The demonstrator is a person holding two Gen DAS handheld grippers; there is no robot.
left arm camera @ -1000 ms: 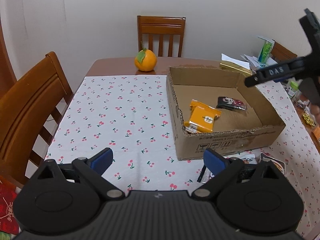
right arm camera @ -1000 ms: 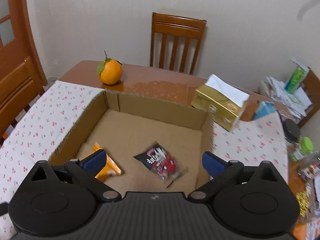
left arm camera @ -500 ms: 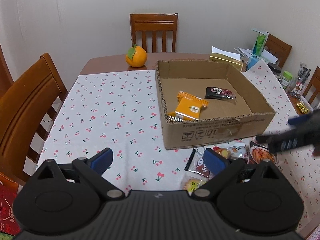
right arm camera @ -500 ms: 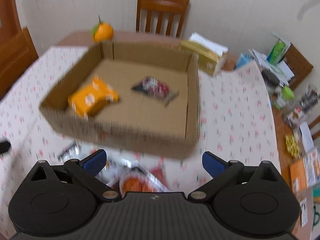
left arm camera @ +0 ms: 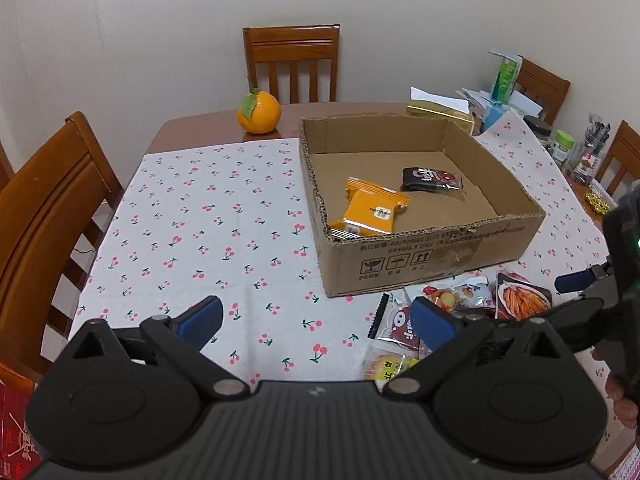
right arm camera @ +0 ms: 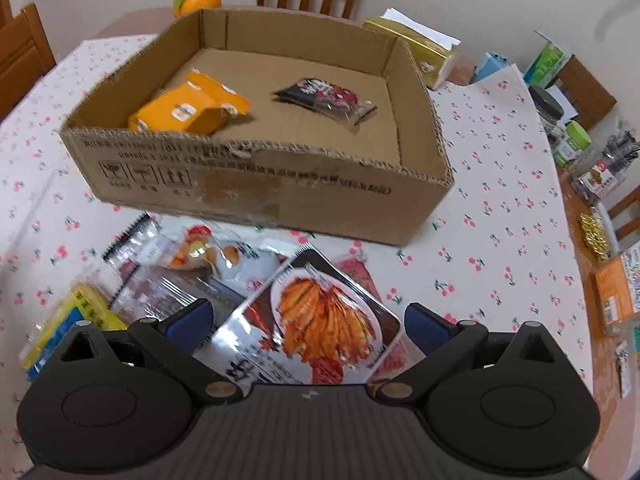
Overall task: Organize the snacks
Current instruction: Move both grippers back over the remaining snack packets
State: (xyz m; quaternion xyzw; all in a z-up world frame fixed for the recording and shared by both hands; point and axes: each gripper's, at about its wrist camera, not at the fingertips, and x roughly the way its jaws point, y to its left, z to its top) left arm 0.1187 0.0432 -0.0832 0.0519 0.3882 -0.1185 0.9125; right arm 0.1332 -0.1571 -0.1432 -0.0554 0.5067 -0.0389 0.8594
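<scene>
Step in hand: picking the next packet from the loose pile in front of the cardboard box (right arm camera: 256, 184).
Right gripper (right arm camera: 306, 320): fingers spread wide, empty, poised above the spicy-strip packet (right arm camera: 320, 320).
Left gripper (left arm camera: 316, 320): fingers apart, holding nothing, over the cherry-print tabletop (left arm camera: 192, 224) left of the pile.
Target location: topmost in the pile, lying flat, near the box's front wall, overlapping a clear packet (right arm camera: 208, 256) and a yellow packet (right arm camera: 76, 312).
Already boxed: orange packet (right arm camera: 188, 108) and dark packet (right arm camera: 324, 94), apart on the box floor.
Good approach: lower straight down, straddle one edge of the top packet only, pinch the sealed margin rather than the filled middle.
Caution: glossy film likely slippery; neighbours underneath may drag along.
Uncertain: contact with the packet hard to judge, view blurred.
Placement advice: lift clear of the front wall, drop in the bare right part of the box.
</scene>
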